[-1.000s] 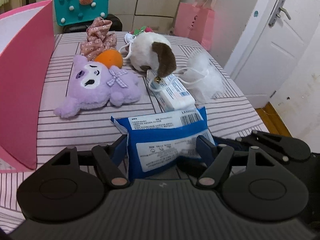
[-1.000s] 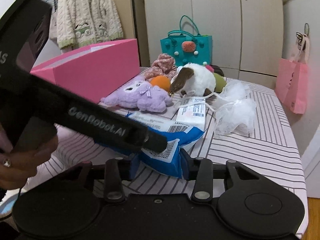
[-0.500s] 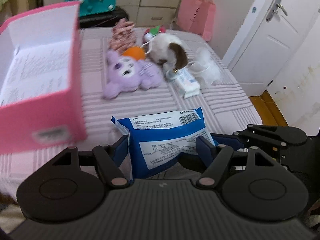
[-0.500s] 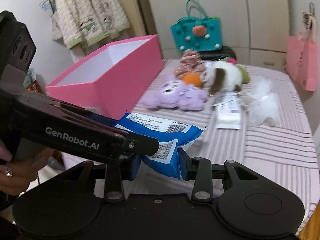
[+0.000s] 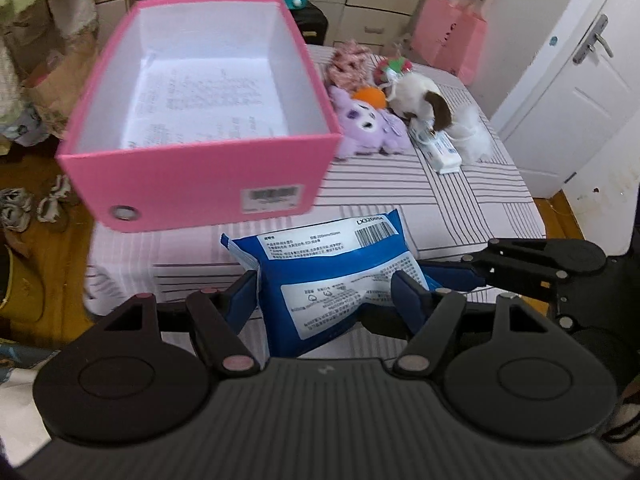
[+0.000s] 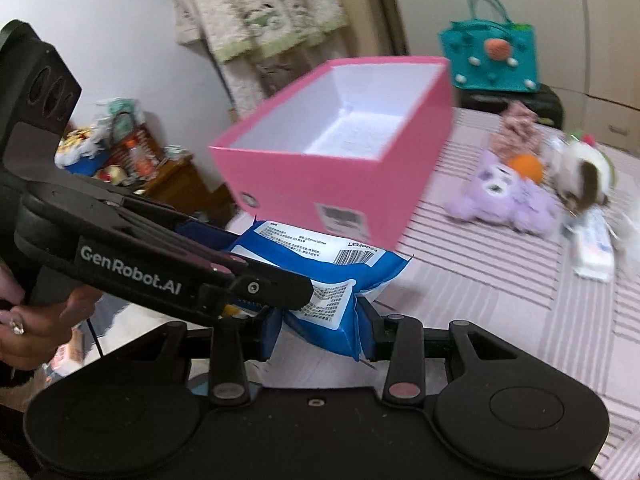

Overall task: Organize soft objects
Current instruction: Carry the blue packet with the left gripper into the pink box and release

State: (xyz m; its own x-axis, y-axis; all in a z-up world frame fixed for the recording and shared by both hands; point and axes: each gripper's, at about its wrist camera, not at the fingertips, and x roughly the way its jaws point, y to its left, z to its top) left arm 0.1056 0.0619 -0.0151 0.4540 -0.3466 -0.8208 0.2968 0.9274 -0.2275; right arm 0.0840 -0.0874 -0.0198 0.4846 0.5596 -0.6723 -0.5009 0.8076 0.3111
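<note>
both hand-held grippers, left (image 5: 324, 294) and right (image 6: 320, 318), are clamped on the blue wipes pack (image 5: 340, 272), held above the bed (image 5: 460, 208). the step is carrying it to the pink box (image 5: 200, 184) at 11 o'clock (apparently empty); next it needs lifting over the rim, then releasing.

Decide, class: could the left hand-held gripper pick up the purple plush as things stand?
Probably not. The left hand-held gripper is clamped on the blue pack, shared with the right hand-held gripper. The purple plush lies uncovered beside the pink box.
</note>
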